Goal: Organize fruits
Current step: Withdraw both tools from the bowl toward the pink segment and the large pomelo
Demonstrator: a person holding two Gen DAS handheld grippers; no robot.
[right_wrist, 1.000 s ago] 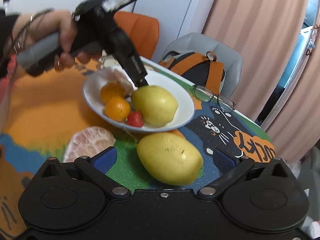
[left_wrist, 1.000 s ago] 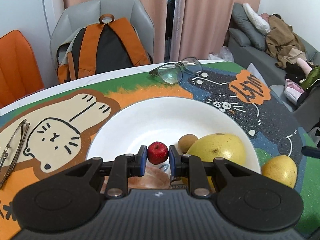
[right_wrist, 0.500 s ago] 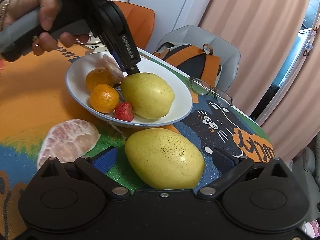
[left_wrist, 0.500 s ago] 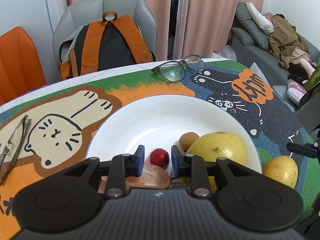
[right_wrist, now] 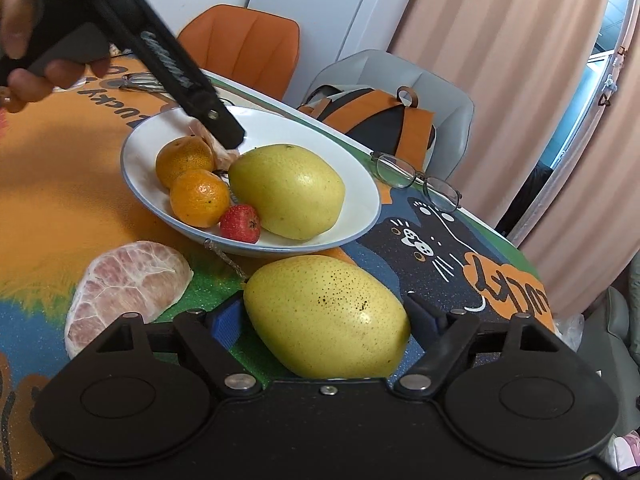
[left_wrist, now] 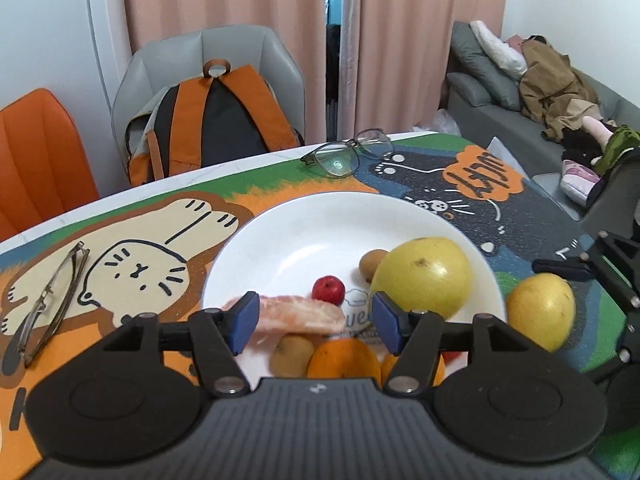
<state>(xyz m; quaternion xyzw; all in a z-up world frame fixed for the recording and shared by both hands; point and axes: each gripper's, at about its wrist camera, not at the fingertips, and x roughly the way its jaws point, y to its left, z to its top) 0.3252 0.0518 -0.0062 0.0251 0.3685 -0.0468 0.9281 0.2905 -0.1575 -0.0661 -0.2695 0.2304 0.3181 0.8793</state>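
A white bowl [left_wrist: 320,220] [right_wrist: 360,184] holds a yellow pomelo [left_wrist: 424,276] [right_wrist: 288,192], two oranges [right_wrist: 200,198], a small red fruit [left_wrist: 328,289], another red fruit [right_wrist: 240,224], small brown fruits [left_wrist: 370,264] and a peeled pink segment [left_wrist: 300,314]. My left gripper [left_wrist: 314,322] is open above the bowl's near rim, empty. My right gripper [right_wrist: 328,320] is open with its fingers on both sides of a second yellow pomelo [right_wrist: 326,316] [left_wrist: 540,310] lying on the mat beside the bowl. A peeled pomelo half [right_wrist: 124,280] lies on the mat.
Glasses [left_wrist: 348,154] [right_wrist: 416,178] lie beyond the bowl; another pair [left_wrist: 48,300] lies at the left. A grey chair with an orange backpack [left_wrist: 212,120] and an orange chair [left_wrist: 40,148] stand behind the table. A sofa [left_wrist: 520,92] is at the right.
My left gripper has opened, let the small red fruit drop into the bowl, and pulled back. My right gripper has moved closer around the pomelo on the mat.
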